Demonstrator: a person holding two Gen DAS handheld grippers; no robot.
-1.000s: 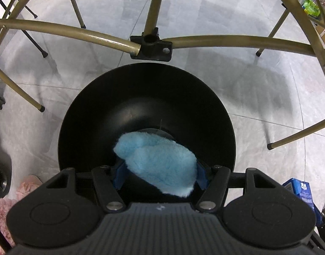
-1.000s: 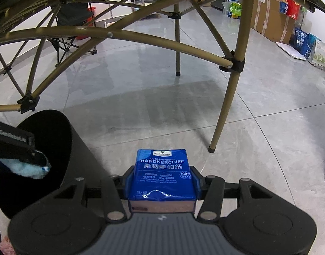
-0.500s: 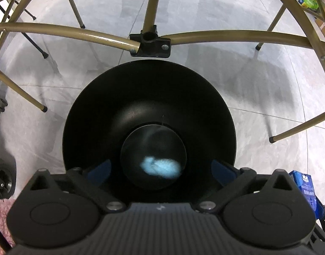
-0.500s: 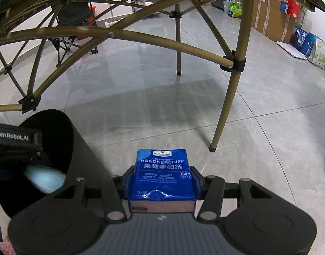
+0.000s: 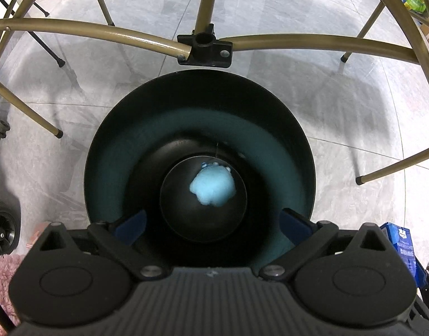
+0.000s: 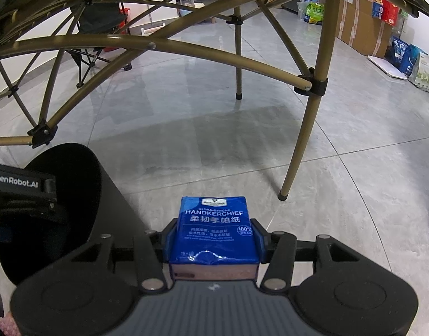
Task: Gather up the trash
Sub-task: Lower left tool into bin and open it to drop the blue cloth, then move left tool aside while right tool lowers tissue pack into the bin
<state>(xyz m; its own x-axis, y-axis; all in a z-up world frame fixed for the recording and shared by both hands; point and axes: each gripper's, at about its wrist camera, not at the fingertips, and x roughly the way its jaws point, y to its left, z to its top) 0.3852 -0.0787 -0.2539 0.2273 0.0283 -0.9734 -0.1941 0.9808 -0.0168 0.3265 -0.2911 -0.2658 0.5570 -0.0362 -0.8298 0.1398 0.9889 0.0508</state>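
Handkerchief pack (image 5: 403, 247) half behind gripper body

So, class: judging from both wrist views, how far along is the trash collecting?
Done: a fluffy light-blue wad lies at the bottom of the tall black round bin, and the left claw hangs open above it. In hand: the right claw grips a blue handkerchief-tissue packet beside the bin. Left: that packet is not yet binned.

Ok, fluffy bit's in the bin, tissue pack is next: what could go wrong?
The right gripper holds the handkerchief pack beside the black bin, not over it; released here it would likely hit the floor. The open left gripper sits over the bin mouth above the blue fluff, so the grippers could collide.
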